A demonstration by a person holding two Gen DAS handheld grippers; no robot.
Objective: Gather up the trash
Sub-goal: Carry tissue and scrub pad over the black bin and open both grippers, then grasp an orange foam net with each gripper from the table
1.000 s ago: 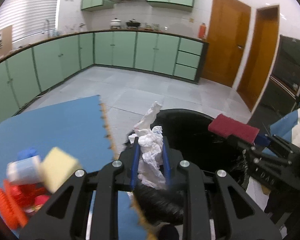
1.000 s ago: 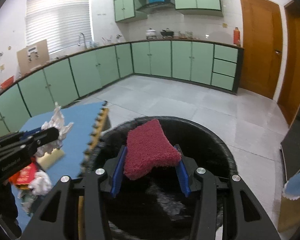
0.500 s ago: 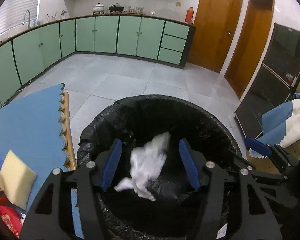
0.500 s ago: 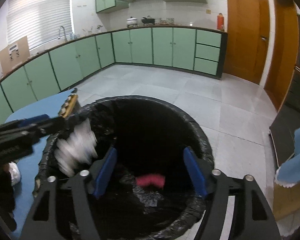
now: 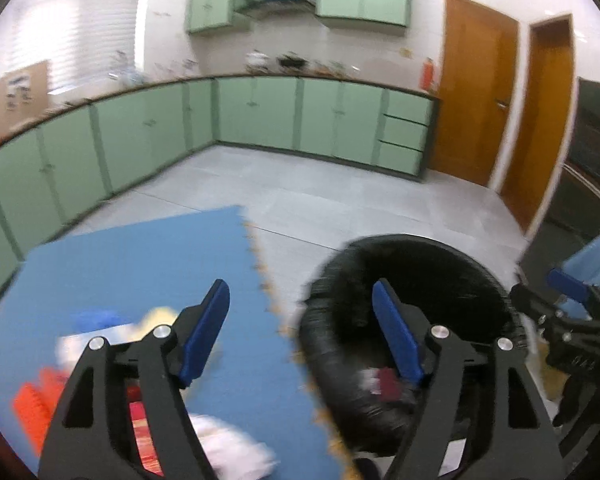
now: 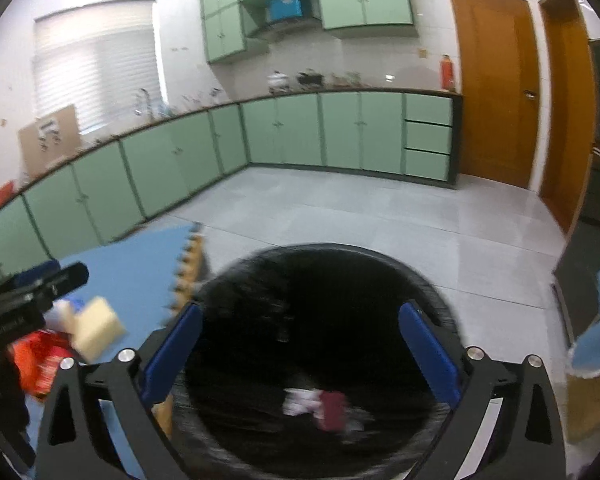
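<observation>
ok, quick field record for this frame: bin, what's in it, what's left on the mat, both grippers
bin: black-lined bin beside blue mat
in bin: white tissue, dark red sponge
on mat: yellow sponge, red wrappers, white wad
left gripper: open, empty, jaws just opened
right gripper: open, empty, over bin, jaws just opened

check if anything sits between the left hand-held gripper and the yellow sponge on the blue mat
Nothing visible blocks it. The left hand-held gripper, jaws open and empty, hangs over the blue mat; the yellow sponge lies exposed atop the trash pile, a blue-and-white item touching its far side. The view is blurred, though.
</observation>
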